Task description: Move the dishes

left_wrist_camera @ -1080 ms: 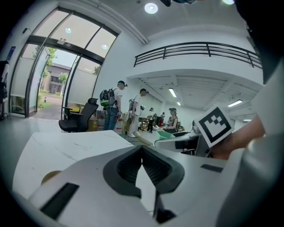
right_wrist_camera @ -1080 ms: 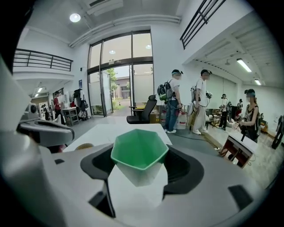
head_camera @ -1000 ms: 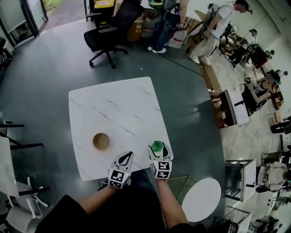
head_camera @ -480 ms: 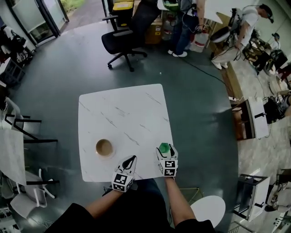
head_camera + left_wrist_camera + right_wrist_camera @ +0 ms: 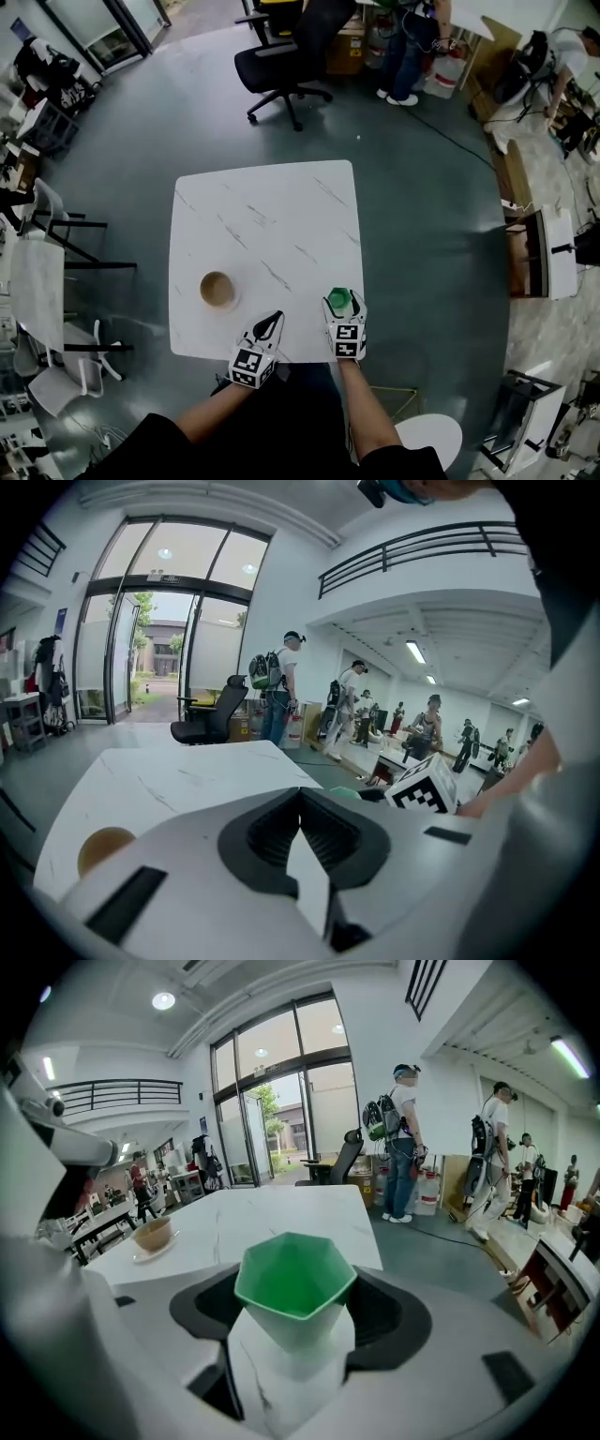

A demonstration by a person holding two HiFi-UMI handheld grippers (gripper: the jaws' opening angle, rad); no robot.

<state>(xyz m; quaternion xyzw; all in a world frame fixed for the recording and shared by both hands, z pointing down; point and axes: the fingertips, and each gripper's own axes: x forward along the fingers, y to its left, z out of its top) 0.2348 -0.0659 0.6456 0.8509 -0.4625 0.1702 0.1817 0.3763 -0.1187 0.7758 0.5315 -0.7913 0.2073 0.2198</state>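
Observation:
A green faceted cup (image 5: 337, 301) with a white outside sits between the jaws of my right gripper (image 5: 339, 303), just over the near edge of the white marble table (image 5: 272, 225). In the right gripper view the cup (image 5: 292, 1283) stands upright, and the right gripper (image 5: 295, 1309) is shut on it. A brown bowl on a small saucer (image 5: 217, 289) rests on the table's near left part, also seen as the bowl (image 5: 153, 1233) and as the bowl (image 5: 105, 847). My left gripper (image 5: 272, 322) hovers at the near edge between bowl and cup, its tips together and holding nothing (image 5: 300, 794).
A black office chair (image 5: 291, 47) stands beyond the table's far side, with people (image 5: 412, 37) further back. Folding chairs (image 5: 56, 281) line the left. A round white stool (image 5: 427, 441) is at my near right; shelving units (image 5: 548, 253) stand further right.
The head view has shifted, so the table sits a little further right in frame. Both grippers stay at the near edge, the right one still holding the green cup.

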